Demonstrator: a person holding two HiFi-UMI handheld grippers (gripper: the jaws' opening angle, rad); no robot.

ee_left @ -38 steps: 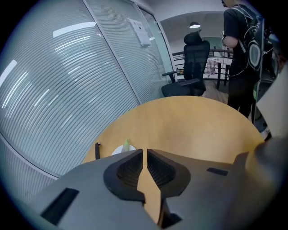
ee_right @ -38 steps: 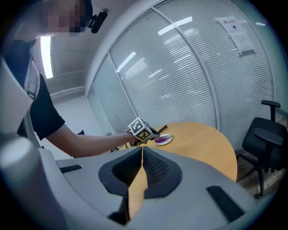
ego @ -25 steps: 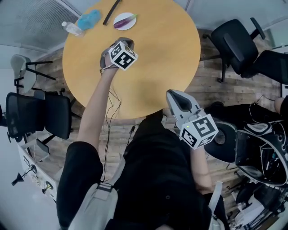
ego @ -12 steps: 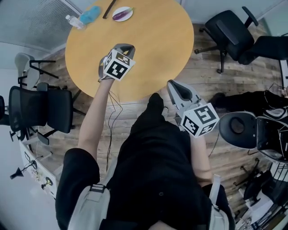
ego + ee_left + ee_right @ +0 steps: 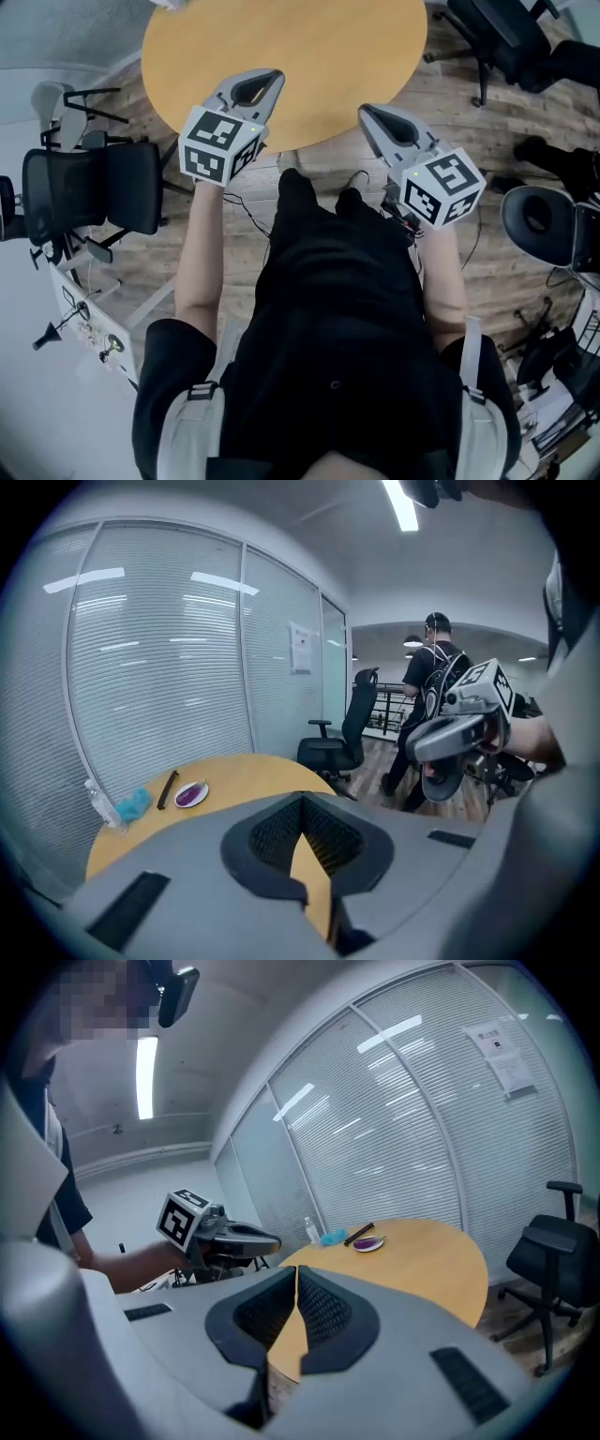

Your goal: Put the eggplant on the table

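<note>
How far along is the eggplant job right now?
Nothing looks done: the eggplant lies on its plate at the far side of the table. In hand: nothing; the left gripper and right gripper are shut and empty by the near edge. Left: reach it, grasp it, set it on the tabletop.

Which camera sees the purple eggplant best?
The left gripper view: the eggplant lies on its white plate, seen a bit larger and more from above. The right gripper view shows it smaller and flatter. The head view misses it entirely.

Office (meeting room), swivel chair (image 5: 553,1243), glass partition (image 5: 394,1124)
</note>
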